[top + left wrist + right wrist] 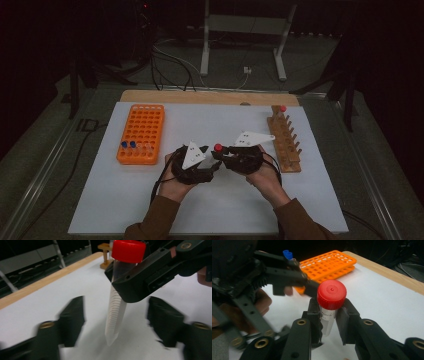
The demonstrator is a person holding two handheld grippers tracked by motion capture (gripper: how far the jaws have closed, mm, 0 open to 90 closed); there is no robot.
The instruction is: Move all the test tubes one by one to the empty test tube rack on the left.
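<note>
**Midway over the mat: a red-capped tube held between two hand-held grippers**

Here, the right gripper [329, 322] is clamped on a clear plastic tube with a red screw cap [331, 294], its two black jaws pressing the tube just under the cap. In the high view the right gripper [225, 152] and the left gripper [207, 162] meet above the middle of the white table mat [215, 210], with the red cap [218, 147] between them. Seen from the left gripper view, the tube [115, 315] hangs nearly upright, slightly tilted, its pointed tip down and graduation marks along its side. The left gripper [115, 325] stands half open, one jaw on either side of the tube's lower part, neither pad touching it. An orange plastic tube rack [141, 132] lies at the mat's left, holding two blue-capped tubes [128, 145] in its near corner. A wooden peg rack [285, 142] stands at the right, one red-capped tube [283, 108] at its far end.
</note>
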